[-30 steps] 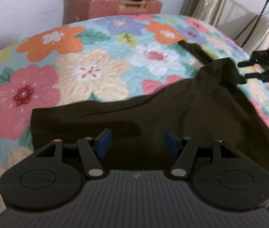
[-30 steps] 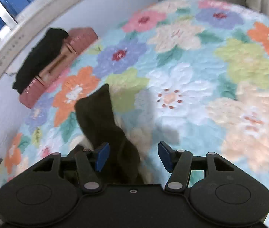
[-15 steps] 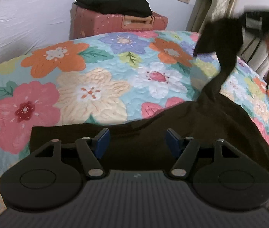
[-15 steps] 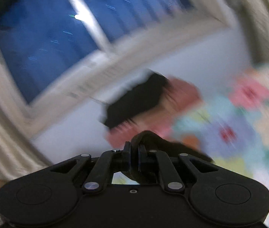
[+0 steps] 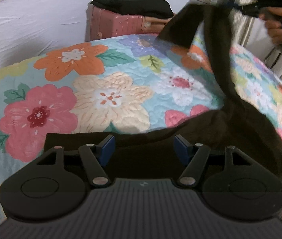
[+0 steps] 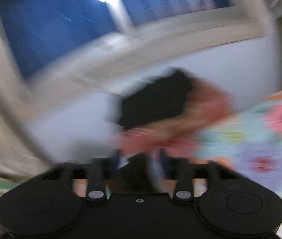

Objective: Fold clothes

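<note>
A dark brown garment lies on the floral quilt. Its near edge runs under my left gripper, which is open just above the cloth. One end of the garment rises steeply to my right gripper, held high at the top right by a hand. The right wrist view is badly blurred. There the right gripper shows its blue pads apart, with a strip of dark cloth between them.
A pink suitcase stands beyond the bed's far edge, with folded black clothes stacked on it. A white wall and a window lie behind, with curtains at the right. The quilt's left half is bare.
The right gripper has carried the garment's end higher and further back. Its pads, shut tight on the cloth half a second ago, now stand apart. The left gripper has hardly moved.
</note>
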